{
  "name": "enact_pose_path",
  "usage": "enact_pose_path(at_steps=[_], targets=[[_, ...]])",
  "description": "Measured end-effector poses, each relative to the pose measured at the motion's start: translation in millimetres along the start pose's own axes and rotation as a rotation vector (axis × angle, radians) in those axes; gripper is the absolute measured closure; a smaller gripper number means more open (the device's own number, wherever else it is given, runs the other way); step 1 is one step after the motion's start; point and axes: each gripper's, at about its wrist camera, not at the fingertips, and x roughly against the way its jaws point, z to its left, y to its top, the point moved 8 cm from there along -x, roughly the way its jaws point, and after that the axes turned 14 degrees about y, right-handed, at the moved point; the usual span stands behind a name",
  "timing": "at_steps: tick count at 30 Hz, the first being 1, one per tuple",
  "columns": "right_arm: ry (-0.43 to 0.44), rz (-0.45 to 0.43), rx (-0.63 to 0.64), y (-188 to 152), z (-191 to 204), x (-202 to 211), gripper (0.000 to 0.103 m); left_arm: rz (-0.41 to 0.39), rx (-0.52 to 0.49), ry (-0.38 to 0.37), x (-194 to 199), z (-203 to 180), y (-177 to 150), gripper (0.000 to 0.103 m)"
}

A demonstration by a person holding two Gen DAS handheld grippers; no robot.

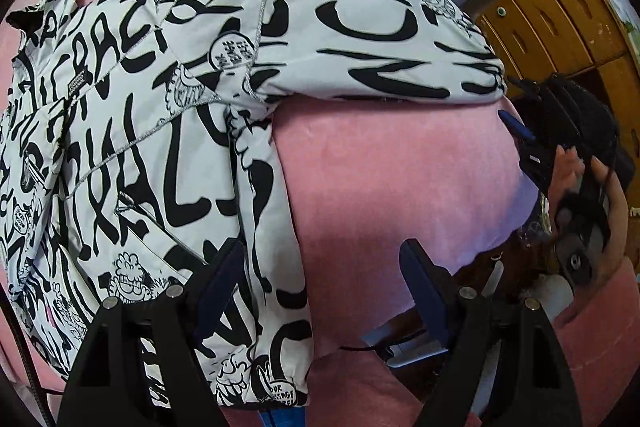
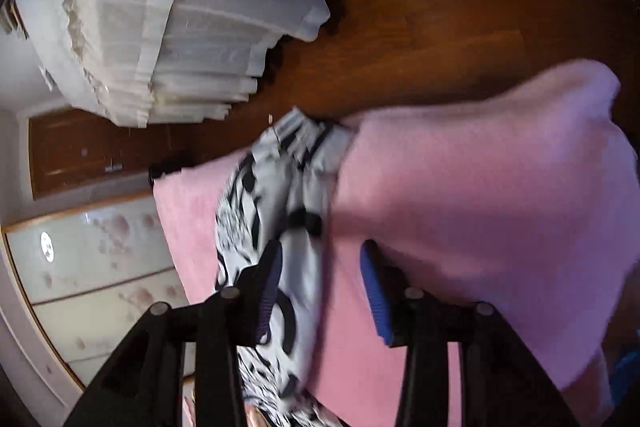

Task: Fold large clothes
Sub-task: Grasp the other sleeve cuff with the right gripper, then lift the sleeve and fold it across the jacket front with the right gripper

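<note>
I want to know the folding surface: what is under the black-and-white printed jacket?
The jacket lies on a pink blanket, bare beside the sleeve. What the blanket covers beneath stays hidden.

Right wrist view blurs the jacket (image 2: 280, 211); its hem runs off-frame.

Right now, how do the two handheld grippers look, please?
Both are matte black. The left gripper has angular black fingers with dark navy pads and round silver screws. The right gripper looks the same, with ribbed blue pads. A thin black cable runs along it.
</note>
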Motion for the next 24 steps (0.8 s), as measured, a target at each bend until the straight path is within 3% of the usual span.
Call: enact_pose_path(at_steps=[11,12,14,15,24], targets=[[-0.046,-0.022,-0.031,39.9,5.7,-33.1,0.06,0.004,0.099,0.024,-1.1,23.1,4.0,0.024],[-0.049,-0.021,-0.029,39.4,6.7,-33.7,0.065,0.004,0.107,0.025,-0.8,25.3,2.5,0.024],[-0.072,-0.019,0.021,40.0,11.4,-34.8,0.088,0.001,0.127,0.032,0.8,31.7,0.1,0.024],[-0.081,-0.014,0.053,38.6,14.7,-35.4,0.091,0.0,0.134,0.034,0.4,33.3,0.2,0.024],[-0.067,-0.135,0.287,18.2,77.1,-10.3,0.096,-0.003,0.236,0.048,-3.1,77.5,-8.4,0.024]])
